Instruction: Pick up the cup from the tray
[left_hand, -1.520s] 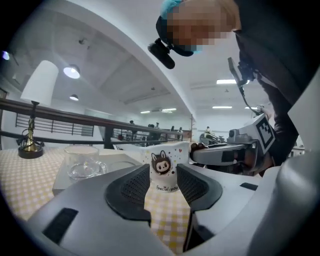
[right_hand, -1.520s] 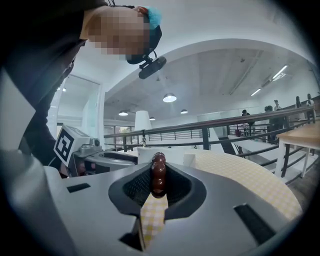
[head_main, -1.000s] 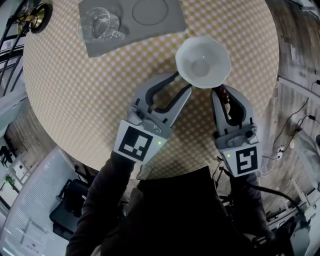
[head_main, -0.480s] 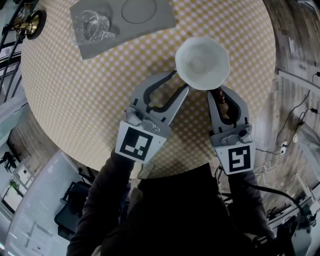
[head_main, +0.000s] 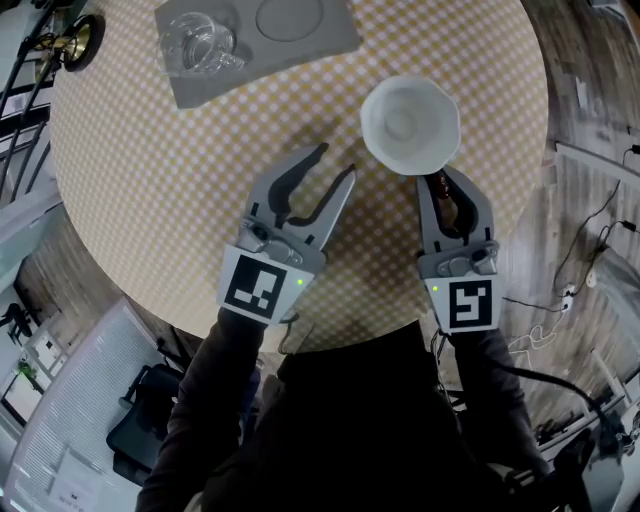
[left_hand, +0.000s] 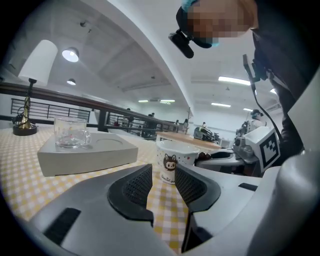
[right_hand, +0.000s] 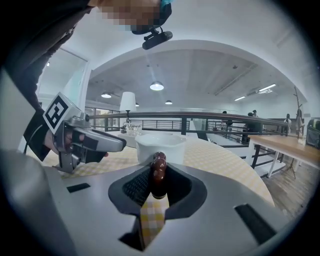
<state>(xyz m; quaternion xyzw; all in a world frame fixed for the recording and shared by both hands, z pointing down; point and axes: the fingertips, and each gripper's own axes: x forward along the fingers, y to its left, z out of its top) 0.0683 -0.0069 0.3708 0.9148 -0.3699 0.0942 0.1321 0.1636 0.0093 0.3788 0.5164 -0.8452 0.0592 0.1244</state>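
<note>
Reach step, judged: glass cup sat on the tray; left claw, well short of the tray, was just opening wide, empty; right claw pinched a brown knob; next, straddle the cup.

We can read no word, number or brand anywhere. The white bowl, at the centre of the left gripper view, carries a small cartoon animal face with a line of script under it, too small to read. The cube on the left claw and the cube on the right claw bear black-and-white square patterns, not letters.
</note>
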